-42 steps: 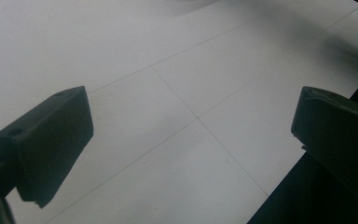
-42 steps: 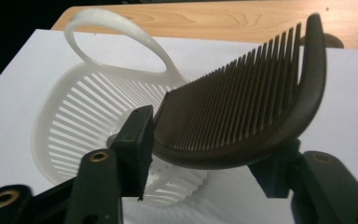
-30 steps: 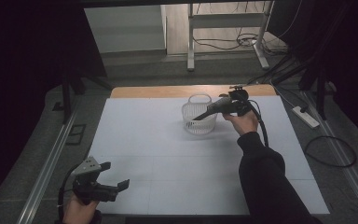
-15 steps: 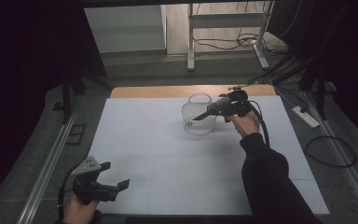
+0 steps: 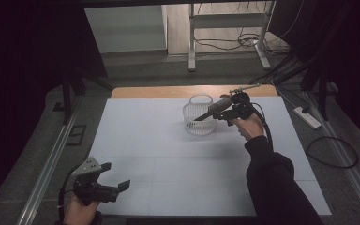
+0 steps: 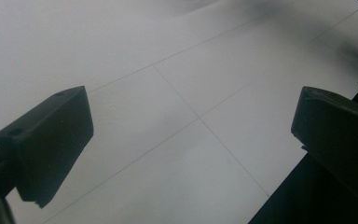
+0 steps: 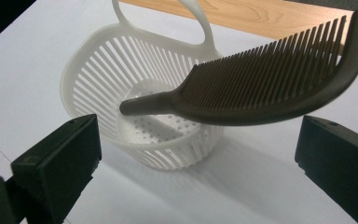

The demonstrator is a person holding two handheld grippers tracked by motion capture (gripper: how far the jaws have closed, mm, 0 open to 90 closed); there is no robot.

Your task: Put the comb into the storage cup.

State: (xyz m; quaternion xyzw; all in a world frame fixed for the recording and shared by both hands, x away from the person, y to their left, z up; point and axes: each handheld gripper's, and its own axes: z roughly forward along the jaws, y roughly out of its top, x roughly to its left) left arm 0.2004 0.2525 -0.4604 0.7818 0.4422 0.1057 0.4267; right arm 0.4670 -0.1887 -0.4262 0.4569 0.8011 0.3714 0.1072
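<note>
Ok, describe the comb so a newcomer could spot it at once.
On the white table, look near the far edge for the white slatted basket. The comb is above its rim, handle tip over the opening. It is dark and fine-toothed, unlike the pale basket.

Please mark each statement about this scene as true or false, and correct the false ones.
1. The jaws of the right gripper stand apart. True.
2. The basket is black. False: the basket is white; the dark thing is the comb.
3. The narrow handle end of the comb points toward the basket. True.
4. The left gripper holds the basket. False: its jaws are open over the bare white table, near the person's edge, far from the basket.
5. The basket lies on its side. False: it stands upright, with its opening upward.
</note>
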